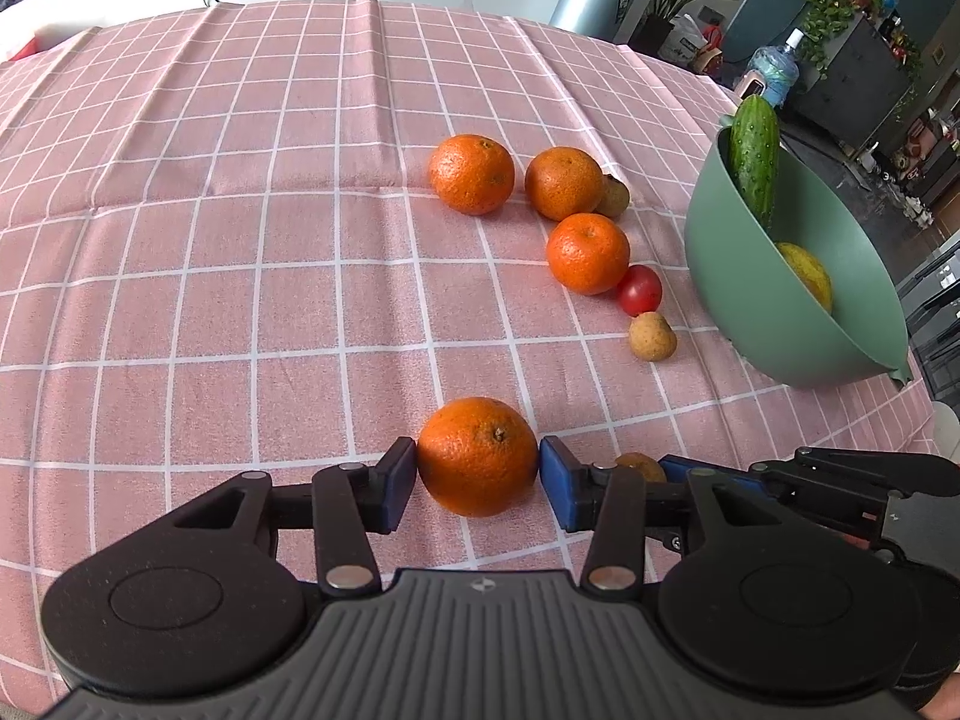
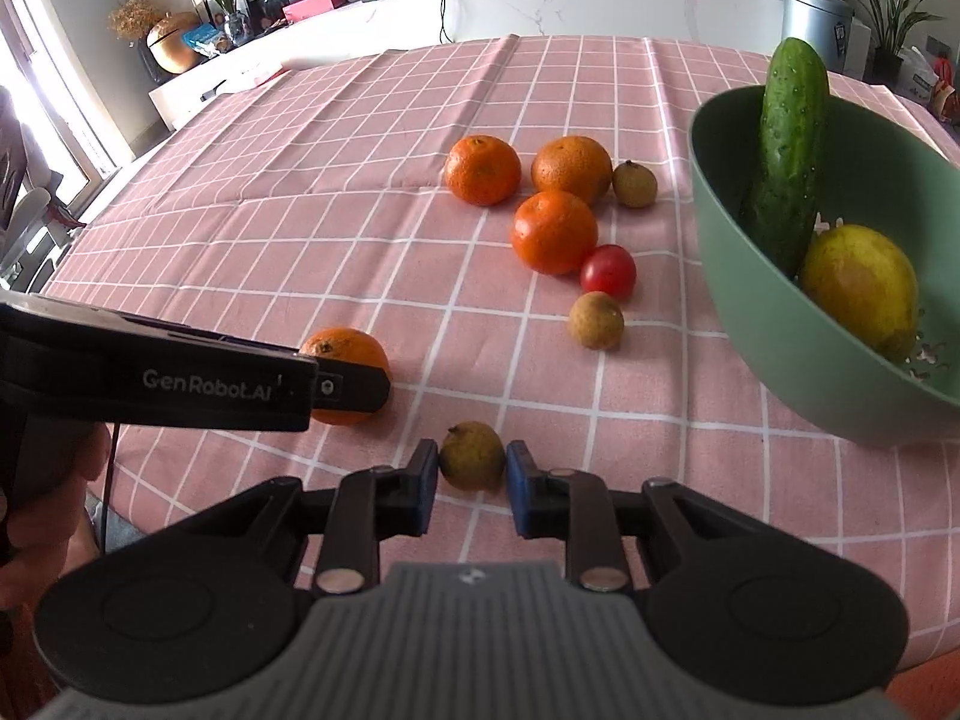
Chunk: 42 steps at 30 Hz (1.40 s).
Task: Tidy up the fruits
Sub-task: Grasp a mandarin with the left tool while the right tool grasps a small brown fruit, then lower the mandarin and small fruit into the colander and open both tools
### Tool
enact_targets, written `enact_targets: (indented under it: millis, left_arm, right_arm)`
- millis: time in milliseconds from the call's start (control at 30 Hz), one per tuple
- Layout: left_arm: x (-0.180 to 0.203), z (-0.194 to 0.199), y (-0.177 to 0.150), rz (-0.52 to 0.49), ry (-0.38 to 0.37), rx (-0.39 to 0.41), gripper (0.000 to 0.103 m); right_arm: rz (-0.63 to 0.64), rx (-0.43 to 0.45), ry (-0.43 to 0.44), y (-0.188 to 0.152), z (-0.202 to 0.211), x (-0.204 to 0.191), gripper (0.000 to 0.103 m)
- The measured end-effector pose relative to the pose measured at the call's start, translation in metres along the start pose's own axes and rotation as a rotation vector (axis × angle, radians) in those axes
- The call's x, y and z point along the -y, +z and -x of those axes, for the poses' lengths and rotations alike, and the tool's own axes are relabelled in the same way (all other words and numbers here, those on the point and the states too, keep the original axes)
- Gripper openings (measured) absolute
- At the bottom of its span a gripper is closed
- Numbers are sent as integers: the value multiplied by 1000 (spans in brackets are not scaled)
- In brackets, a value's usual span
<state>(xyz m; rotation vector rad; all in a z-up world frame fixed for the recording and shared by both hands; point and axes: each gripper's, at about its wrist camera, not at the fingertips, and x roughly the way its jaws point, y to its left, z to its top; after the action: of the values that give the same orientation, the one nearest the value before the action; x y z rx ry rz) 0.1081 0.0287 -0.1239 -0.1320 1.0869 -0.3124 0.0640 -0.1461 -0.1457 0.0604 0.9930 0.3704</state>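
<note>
Left gripper point(image 1: 478, 477) jaws pinching orange point(image 1: 477, 456), right gripper point(image 2: 471, 483) pinching longan point(image 2: 472, 455)

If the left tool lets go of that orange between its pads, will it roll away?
The round orange mandarin between the left tool pads would probably roll a little. The pink checked tablecloth looks flat, so likely not far. Its dimpled peel should grip well.

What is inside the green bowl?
The green bowl holds a cucumber leaning on its rim, and a yellow-green fruit. The near wall hides the bottom.
</note>
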Motion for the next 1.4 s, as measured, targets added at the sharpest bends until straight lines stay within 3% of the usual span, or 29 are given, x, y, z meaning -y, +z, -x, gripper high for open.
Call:
enact_targets:
  millis: [367,800,1133,1400]
  left_arm:
    - [19,21,9,-27,-31,65,49]
    - [119,49,51,-197,-116,148,49]
    - [175,13,73,-297,-96,51,49]
    - [179,-13,83,-337,-63,-43,49]
  right_arm:
    - [-52,95,4,3,35,7,20]
    - [-83,272,-132,13,120,68,20]
    - [7,216,-216,36,117,117,20]
    - [66,124,-183,48,94,136,20]
